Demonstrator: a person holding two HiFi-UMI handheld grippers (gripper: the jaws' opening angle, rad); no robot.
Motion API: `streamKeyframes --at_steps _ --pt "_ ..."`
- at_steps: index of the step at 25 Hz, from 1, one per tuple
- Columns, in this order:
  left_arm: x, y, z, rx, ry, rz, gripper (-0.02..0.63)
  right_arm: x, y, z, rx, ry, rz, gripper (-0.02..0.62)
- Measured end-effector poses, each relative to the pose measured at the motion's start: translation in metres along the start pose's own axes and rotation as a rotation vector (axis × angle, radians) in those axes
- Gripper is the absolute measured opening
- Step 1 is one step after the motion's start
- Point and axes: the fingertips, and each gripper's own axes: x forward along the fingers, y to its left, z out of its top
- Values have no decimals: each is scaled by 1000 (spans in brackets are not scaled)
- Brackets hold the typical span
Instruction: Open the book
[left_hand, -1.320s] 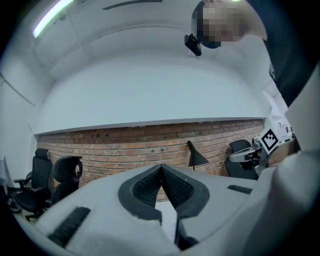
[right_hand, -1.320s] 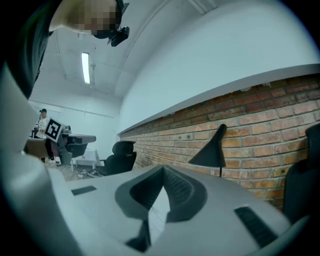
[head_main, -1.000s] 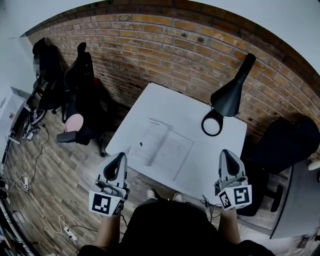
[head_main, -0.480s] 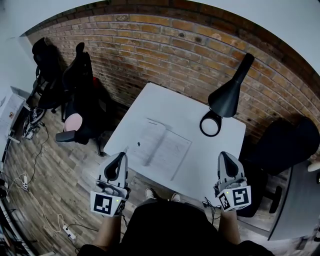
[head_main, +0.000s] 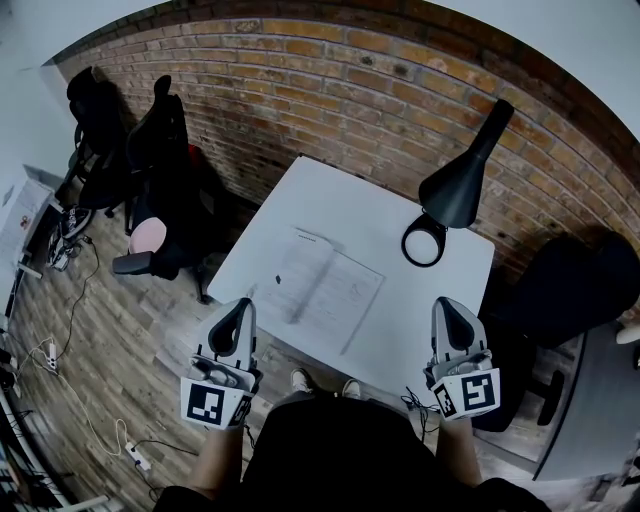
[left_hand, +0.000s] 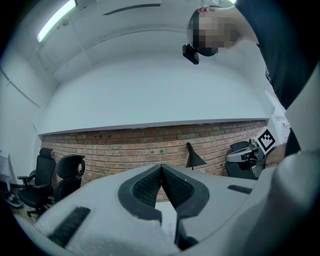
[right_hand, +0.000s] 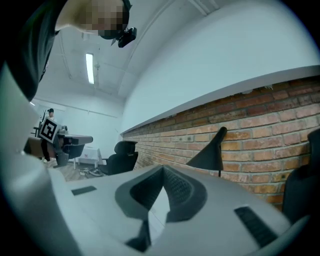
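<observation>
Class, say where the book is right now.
In the head view, the book lies open on the table, near its front edge, left of the lamp.

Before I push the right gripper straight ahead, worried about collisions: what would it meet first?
Probably the brick wall, passing above the table close beside the desk lamp; clearance is unclear.

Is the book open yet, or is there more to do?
Done: the book lies open and flat on the white table, with both pages showing.
In hand: nothing. The left gripper and the right gripper are both shut and empty, near the table's front edge and short of the book.
Left: nothing that I can see. The job looks finished.
</observation>
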Motion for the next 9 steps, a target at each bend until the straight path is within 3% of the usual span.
streamKeyframes --at_steps 9 --pt "-5 3 0 -5 0 10 23 4 8 1 -9 -4 18 11"
